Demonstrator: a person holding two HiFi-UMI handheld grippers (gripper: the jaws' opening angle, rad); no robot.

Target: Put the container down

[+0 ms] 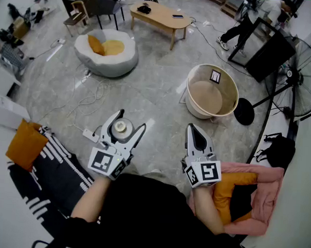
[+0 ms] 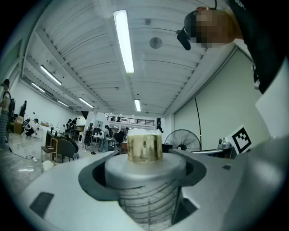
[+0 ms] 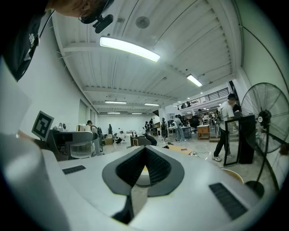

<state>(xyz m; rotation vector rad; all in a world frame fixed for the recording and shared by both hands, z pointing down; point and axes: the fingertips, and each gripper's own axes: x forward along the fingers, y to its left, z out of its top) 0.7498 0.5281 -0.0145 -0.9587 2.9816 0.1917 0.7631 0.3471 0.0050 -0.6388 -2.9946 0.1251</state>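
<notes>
Grey-lidded container (image 1: 121,128), gold cap uppermost, ribbed clear body below. It sits upright between the jaws of the left gripper (image 1: 131,120). The jaws are spread wide and clasped on its sides, with the lid seated in their curved notches. It is carried in the air over the floor (image 1: 157,95) and is not set down.

Left gripper: points forward and away from the body, angled slightly toward the right. Its marker cube (image 1: 106,161) is at the near end. The left gripper view looks roughly level across the room, with the ceiling above.

Left forearm (image 1: 90,200): bare, reaching forward from the dark-clothed torso, elbow bent, wrist in line with the gripper.

Right gripper (image 1: 192,128): jaws clenched together to a point with nothing between them. It points forward, near the left gripper and about level with it but not touching. Its marker cube (image 1: 204,173) faces up.

Right forearm (image 1: 206,208): bare, drawn in closer to the body than the left, running straight up to the gripper.

Surroundings, outward:
- Pink jacket (image 1: 263,195), beside the right forearm, with orange and black cloth on it.
- Beige tub (image 1: 197,111), on the floor ahead of the right gripper.
- White beanbag (image 1: 112,65), ahead and to the left, with orange cushions in it.
- Wooden table (image 1: 157,15), far side of the floor.
- Fan (image 1: 304,81), at the right edge.
</notes>
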